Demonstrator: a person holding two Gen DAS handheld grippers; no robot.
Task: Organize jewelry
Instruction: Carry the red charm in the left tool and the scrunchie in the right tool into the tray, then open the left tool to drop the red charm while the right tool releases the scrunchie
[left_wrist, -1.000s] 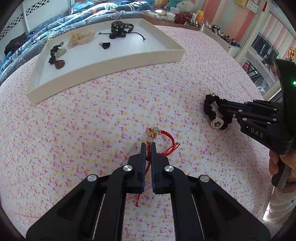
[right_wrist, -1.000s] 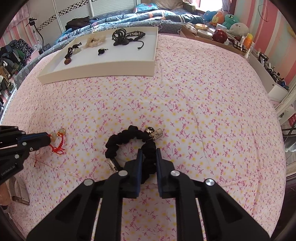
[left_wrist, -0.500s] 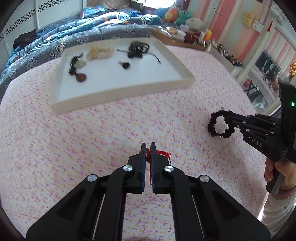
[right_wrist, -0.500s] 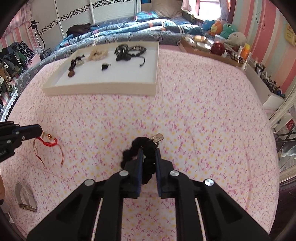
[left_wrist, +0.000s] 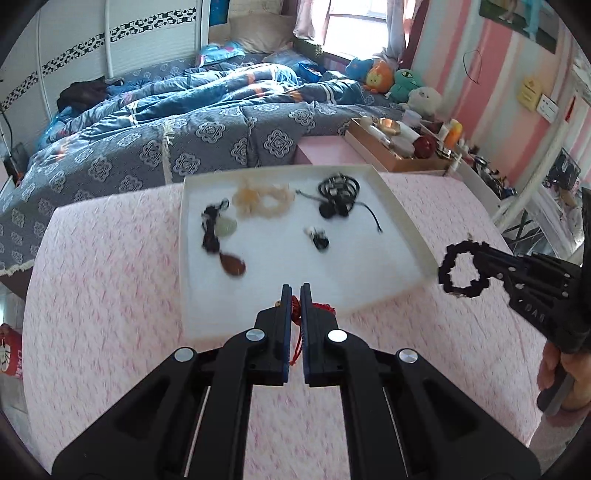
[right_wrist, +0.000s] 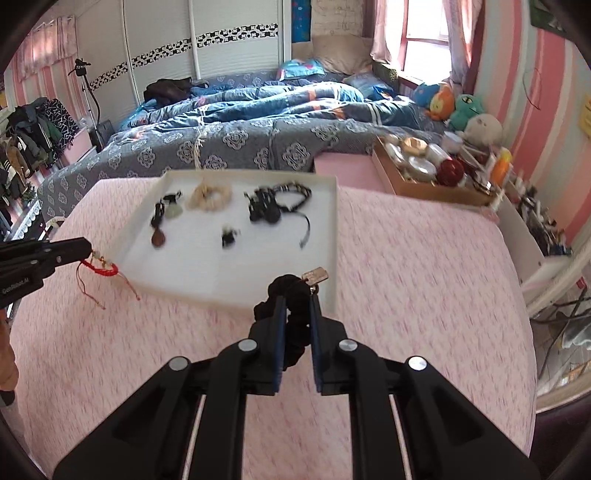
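While the left gripper (left_wrist: 294, 295) pinches the red cord bracelet (right_wrist: 105, 268) between closed jaws, the right gripper (right_wrist: 295, 306) clamps the black beaded bracelet (left_wrist: 461, 269); both hang above the pink bedspread (left_wrist: 110, 314), short of the white tray (left_wrist: 410, 229) beyond.

a home bedroom: rumpled blue quilt (right_wrist: 258, 122), plush toys (right_wrist: 461, 107), wardrobe (right_wrist: 184, 48)

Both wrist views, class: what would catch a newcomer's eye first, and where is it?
The white tray on the pink bedspread, with several pieces of jewelry in it. Near its front edge, the left tongs pinch a red bracelet, and to the right the right tongs grip a black bracelet, both held in the air.
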